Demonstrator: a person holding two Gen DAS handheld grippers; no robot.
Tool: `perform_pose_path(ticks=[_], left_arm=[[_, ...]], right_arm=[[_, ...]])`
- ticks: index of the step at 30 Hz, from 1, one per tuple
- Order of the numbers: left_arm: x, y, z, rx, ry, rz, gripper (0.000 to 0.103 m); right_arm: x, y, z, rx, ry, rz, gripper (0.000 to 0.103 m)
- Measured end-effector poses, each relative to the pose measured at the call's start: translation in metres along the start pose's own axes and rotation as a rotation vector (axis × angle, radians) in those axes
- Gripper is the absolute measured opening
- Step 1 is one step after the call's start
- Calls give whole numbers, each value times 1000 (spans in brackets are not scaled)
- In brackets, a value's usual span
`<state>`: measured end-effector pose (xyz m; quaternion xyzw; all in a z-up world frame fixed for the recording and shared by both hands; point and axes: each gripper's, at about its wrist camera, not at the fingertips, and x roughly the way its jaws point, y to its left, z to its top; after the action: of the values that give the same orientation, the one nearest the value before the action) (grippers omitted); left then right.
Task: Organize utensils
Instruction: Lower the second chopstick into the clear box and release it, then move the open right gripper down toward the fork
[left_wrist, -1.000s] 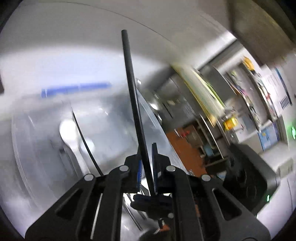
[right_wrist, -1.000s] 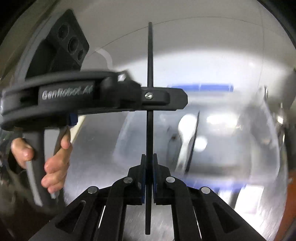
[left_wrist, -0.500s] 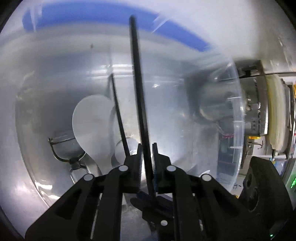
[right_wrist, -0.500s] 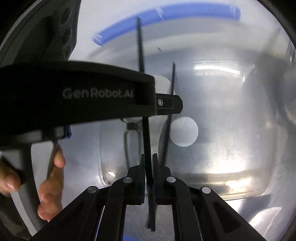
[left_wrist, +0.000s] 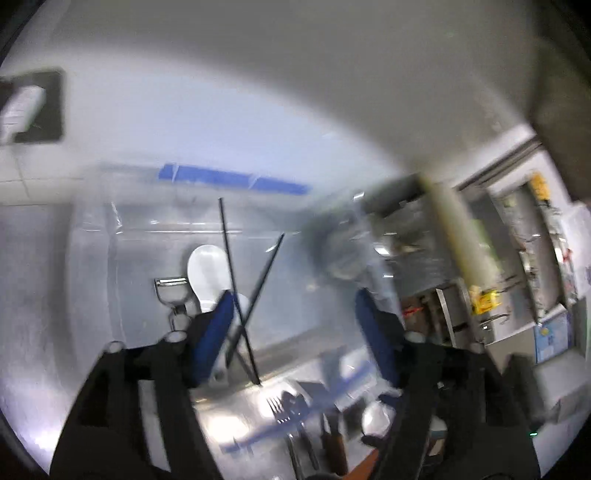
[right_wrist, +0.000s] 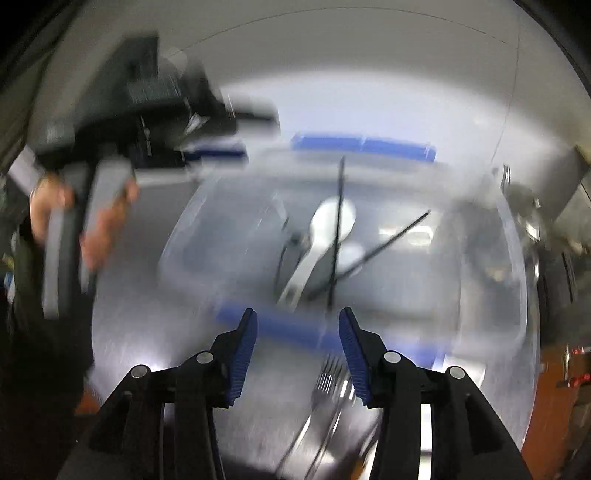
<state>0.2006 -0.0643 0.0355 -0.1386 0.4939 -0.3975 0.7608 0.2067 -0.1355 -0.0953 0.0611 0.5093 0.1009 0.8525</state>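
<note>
Left tongs (left_wrist: 295, 328): blue-padded fingers (left_wrist: 216, 332) spread wide, released, nothing between them. Right tongs (right_wrist: 298, 350): likewise spread apart and holding nothing, ribbed blue pads (right_wrist: 243, 354) facing each other across a clear gap.

Landmark: clear plastic bin (right_wrist: 480, 295) with blue trim, sitting on the steel table (right_wrist: 140, 332).

Inside the bin, two black chopsticks lie crossed. First chopstick (right_wrist: 337, 229) runs nearly straight away from the right tongs; second chopstick (right_wrist: 384, 247) slants off to the right across it. The left view shows the same pair crossing low: first chopstick (left_wrist: 238, 291), second chopstick (left_wrist: 260, 288).

Also in the bin, under the chopsticks: a white spoon (right_wrist: 325, 229), bowl toward the far wall, handle slanting back toward the near wall; seen too in the left view (left_wrist: 207, 271). Beside the spoon, a metal peeler-like tool (left_wrist: 171, 291), detail blurred.

Outside the bin, on the table at its near side: a metal fork (right_wrist: 327, 380) just below the right tongs, with other blurred utensils alongside. The left view shows the fork (left_wrist: 279, 406) and dark-handled pieces near it, too smeared to name.

Left of the bin in the right view: the person's hand (right_wrist: 96, 218) gripping the left device's handle, heavily motion-blurred.
</note>
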Motion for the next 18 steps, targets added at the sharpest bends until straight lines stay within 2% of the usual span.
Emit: perform_pose_path(ticks=[3,6,11,13,15,16,18], left_arm=[[-24,-6,-34,42,0,-18,71],[-27,6,-78,26,96,-28,71],[5,29,-133,-84,295,-50,71],[26,37,-151,-136,375,-104,71],[40,43,-165,-190,432,-147,71],[44,42,-173,-200,451,-148,71],[55,45,-183,-221,478,-130,71]], right_arm=[[34,17,-73,19,160,-62,45],[78,15,-125,94,312,-65,35],[107,5,-150,199,349,-116,32],[109,3,-151,226,340,-118,25],[110,2,-149,225,340,-133,19],[109,2,-150,225,337,-143,13],[112,14,-157,252,337,-112,12]])
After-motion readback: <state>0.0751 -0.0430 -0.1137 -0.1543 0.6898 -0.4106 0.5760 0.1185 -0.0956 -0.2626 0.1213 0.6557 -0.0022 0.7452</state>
